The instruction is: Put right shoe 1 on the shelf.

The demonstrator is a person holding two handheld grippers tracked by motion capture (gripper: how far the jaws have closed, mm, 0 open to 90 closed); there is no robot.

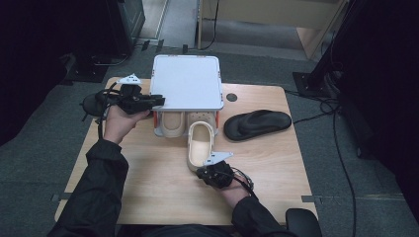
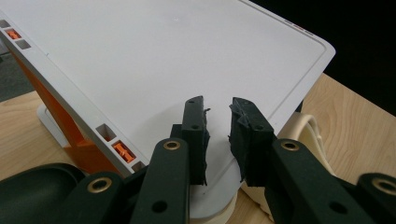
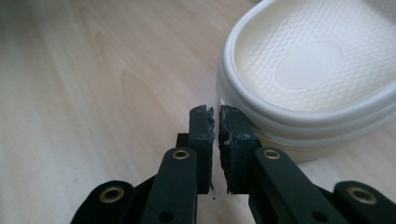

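Right fingers: pressed together on nothing — right gripper point(image 3: 215, 114) sits just beside the heel of the cream clog point(image 3: 308, 88), likely to nudge it into the box.
Left fingers: pinching the white lid point(image 2: 154, 60) edge, with the left gripper point(image 2: 218, 108) holding it raised so the box point(image 1: 159, 129) stays open.
Clog: toe inside the box, heel out on the table point(image 1: 158, 187).
Black sandal point(image 1: 257, 123): lies apart, right of the box.

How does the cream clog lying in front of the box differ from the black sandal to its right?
The cream clog is pale with a closed, perforated toe; the black sandal is dark, flat and open, with a thong strap. The clog points away from the person, its toe reaching into the white box; the sandal lies crosswise, apart from the box. The right gripper sits at the clog's heel; nothing is near the sandal. Both rest sole-down on the wooden table.
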